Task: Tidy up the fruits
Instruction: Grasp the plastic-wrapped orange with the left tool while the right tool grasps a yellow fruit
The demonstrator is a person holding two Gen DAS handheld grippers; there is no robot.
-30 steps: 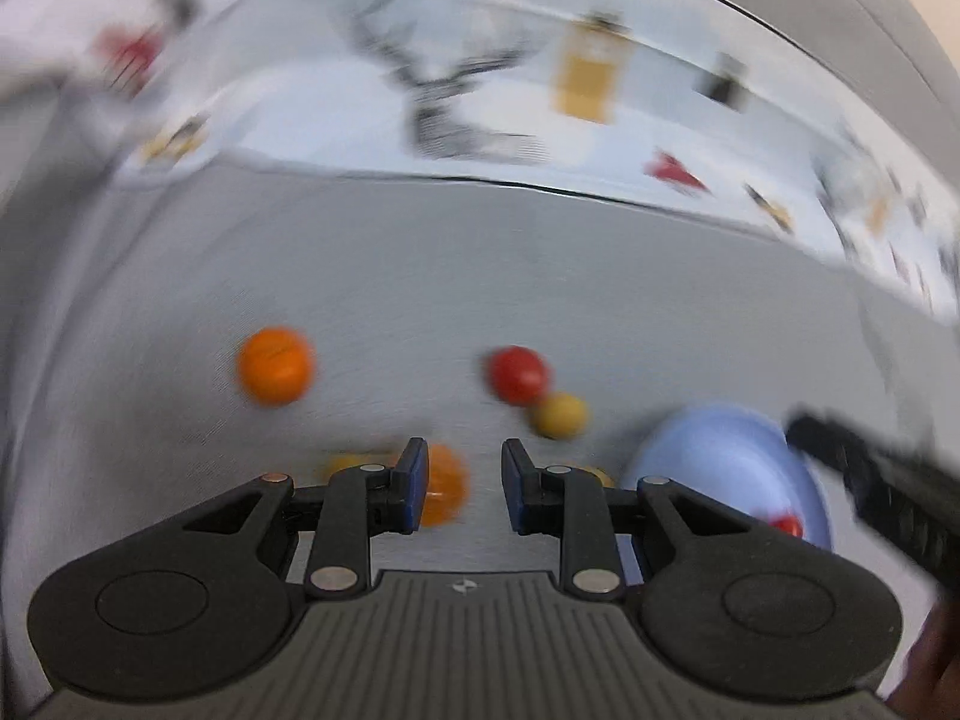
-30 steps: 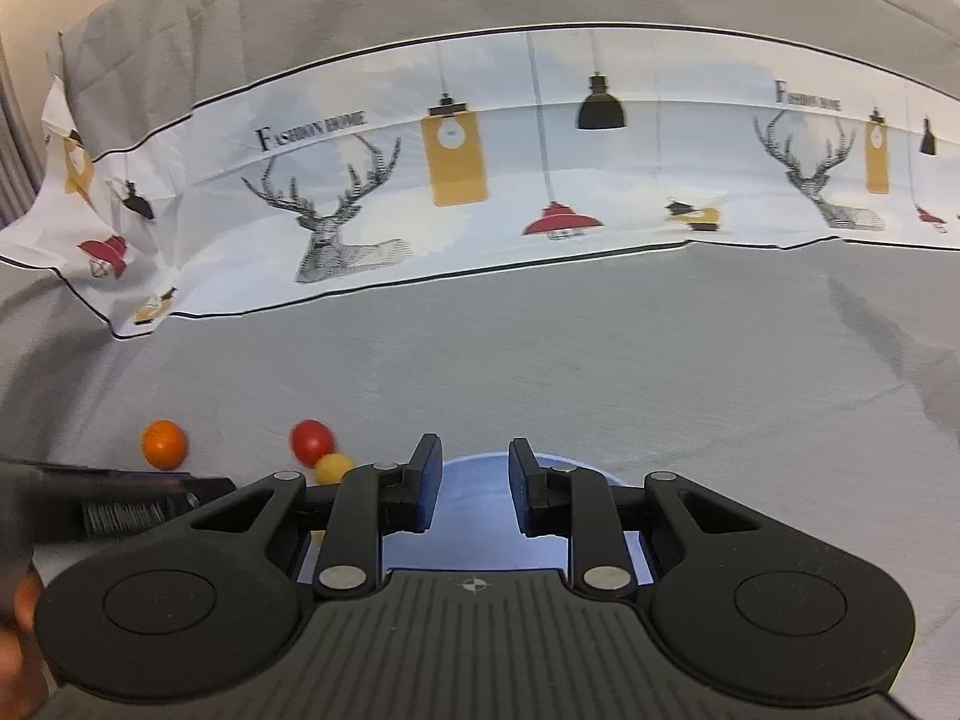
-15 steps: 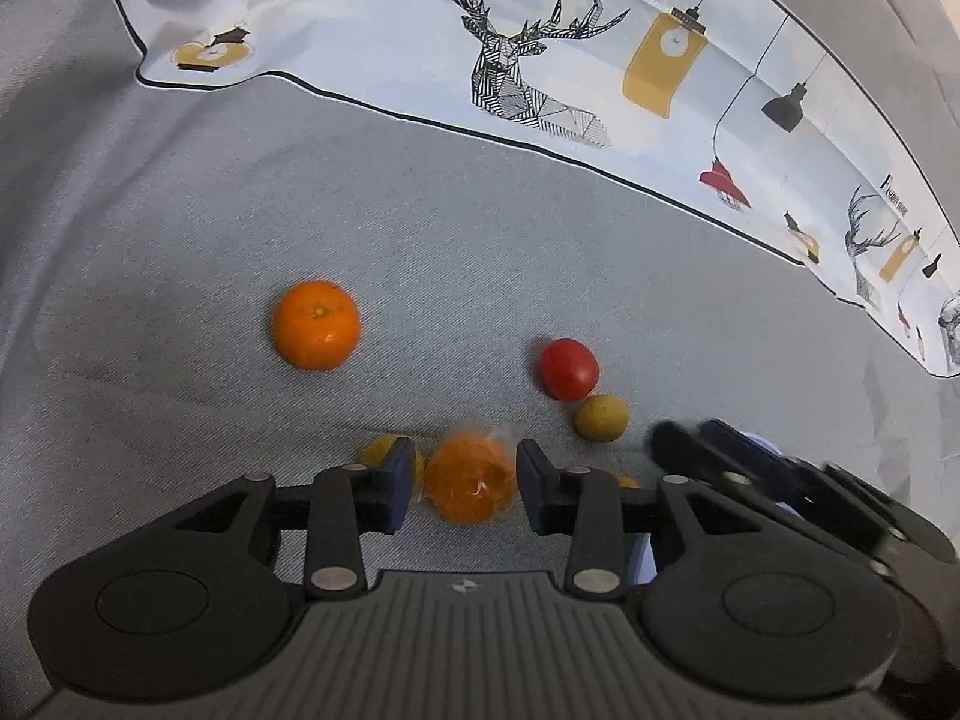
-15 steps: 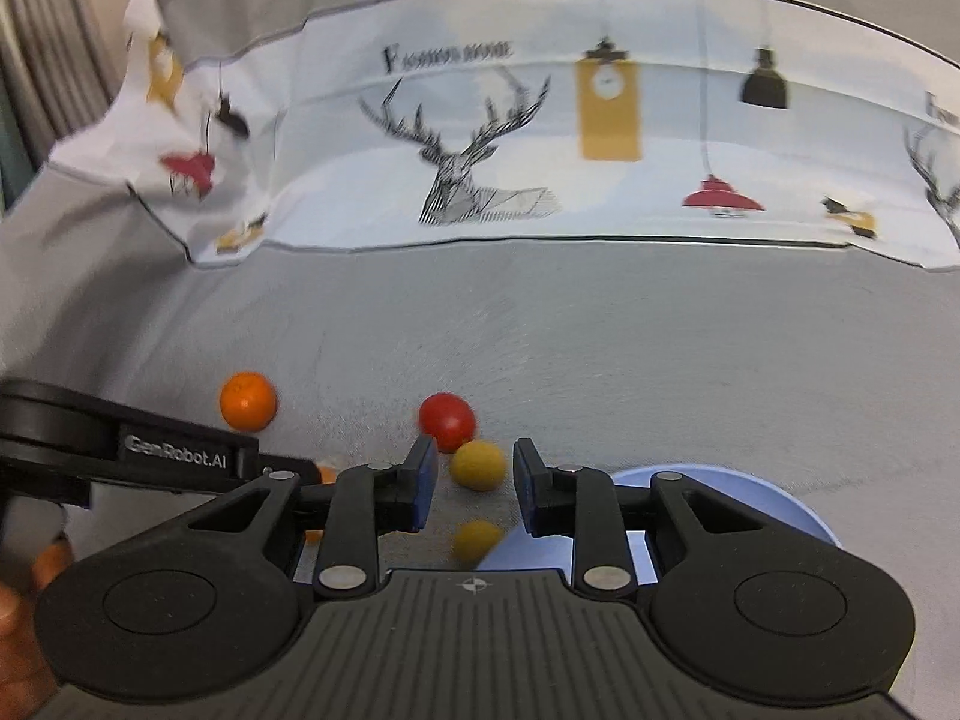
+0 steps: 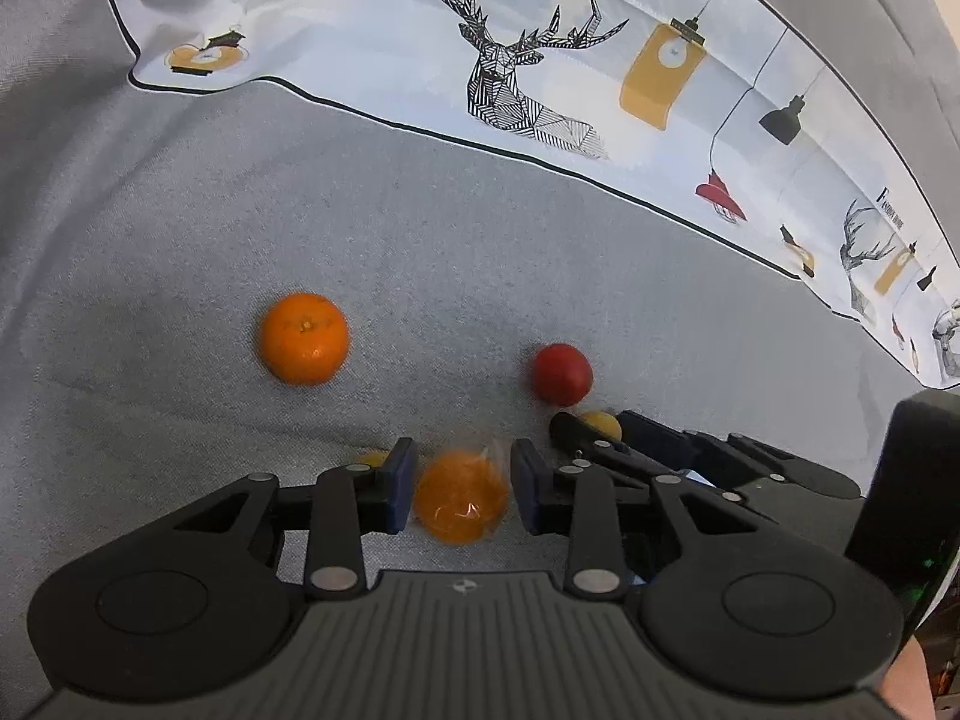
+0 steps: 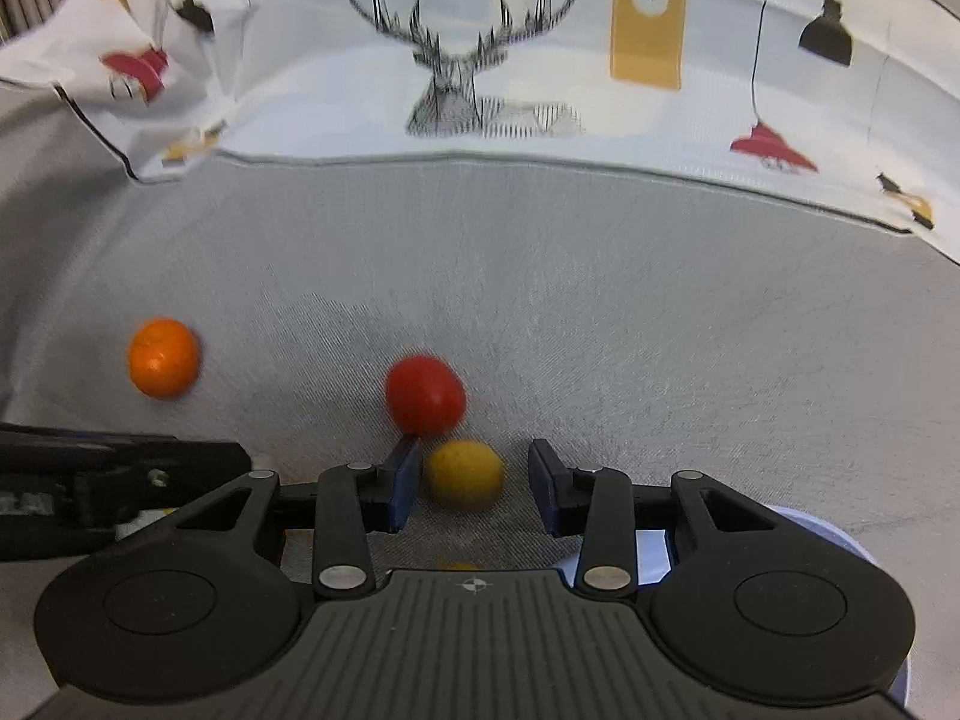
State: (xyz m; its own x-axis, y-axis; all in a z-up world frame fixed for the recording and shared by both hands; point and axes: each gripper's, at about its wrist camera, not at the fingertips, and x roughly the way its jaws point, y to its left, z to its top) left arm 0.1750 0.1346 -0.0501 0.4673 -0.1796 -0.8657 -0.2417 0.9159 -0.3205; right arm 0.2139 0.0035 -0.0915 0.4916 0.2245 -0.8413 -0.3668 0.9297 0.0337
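Fruits lie on a grey cloth. In the left wrist view my left gripper [image 5: 462, 489] is open around an orange fruit in clear wrap [image 5: 461, 498], with small gaps on both sides. A bare orange [image 5: 304, 347] lies farther left, a red fruit [image 5: 562, 373] and a yellow fruit [image 5: 600, 423] to the right. In the right wrist view my right gripper [image 6: 471, 489] is open around the yellow fruit [image 6: 465, 473], with the red fruit [image 6: 425, 394] just beyond and the orange [image 6: 162, 356] at left. The blue plate [image 6: 834, 540] edge shows at lower right.
A white printed cloth with deer and lamps [image 5: 540, 60] rises behind the grey cloth. The right gripper's fingers [image 5: 660, 438] reach in beside my left gripper. Another small yellow fruit [image 5: 372, 457] peeks out behind the left finger.
Both grippers have moved forward and lower. The wrapped orange now sits deeper between the left fingers. The right gripper has opened wider and now brackets the yellow fruit.
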